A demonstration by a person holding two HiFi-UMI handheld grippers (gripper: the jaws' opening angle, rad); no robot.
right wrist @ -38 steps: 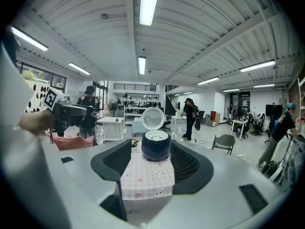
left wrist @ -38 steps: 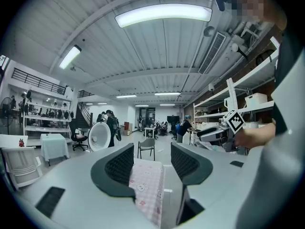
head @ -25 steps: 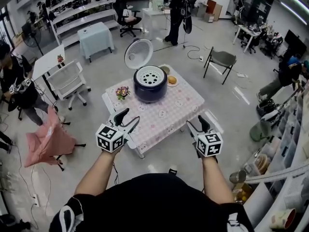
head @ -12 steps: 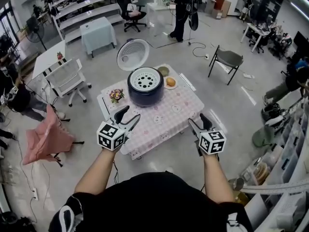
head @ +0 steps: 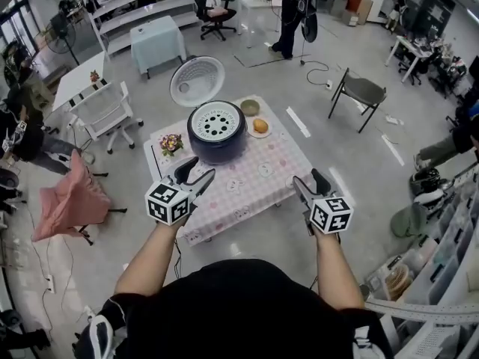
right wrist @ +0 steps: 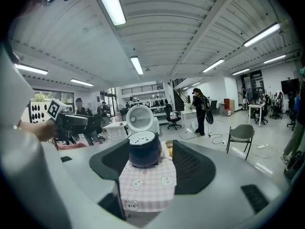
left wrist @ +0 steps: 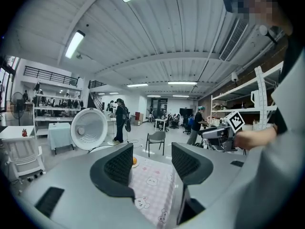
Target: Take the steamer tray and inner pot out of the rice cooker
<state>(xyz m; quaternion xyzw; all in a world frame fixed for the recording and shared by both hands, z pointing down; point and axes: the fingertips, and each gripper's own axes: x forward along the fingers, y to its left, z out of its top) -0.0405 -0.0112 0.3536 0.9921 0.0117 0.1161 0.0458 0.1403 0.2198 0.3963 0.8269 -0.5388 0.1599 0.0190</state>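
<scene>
We hold left gripper [head: 199, 168] and right gripper [head: 309, 179] short of worktop [head: 251, 193], jaws wide apart, both empty. Steamer tray [head: 215, 123] sits in open rice cooker [head: 217, 144]; inner pot hidden beneath. Risks: thin tray rim slips from jaws; lift drags cooker into flowers [head: 170, 142].

Navy, white and pink check in front of my tongs

The rice cooker [head: 216, 142] has a dark navy body, a white steamer tray [head: 215, 123] dotted with dark holes, and a lid [head: 197, 81] that is white inside. The tablecloth [head: 258, 179] is pink-and-white check printed with small white bear faces. My left gripper [head: 200, 167] and right gripper [head: 308, 178] are grey with black ribbed pads, and each carries a cube of black-and-white square markers.
</scene>
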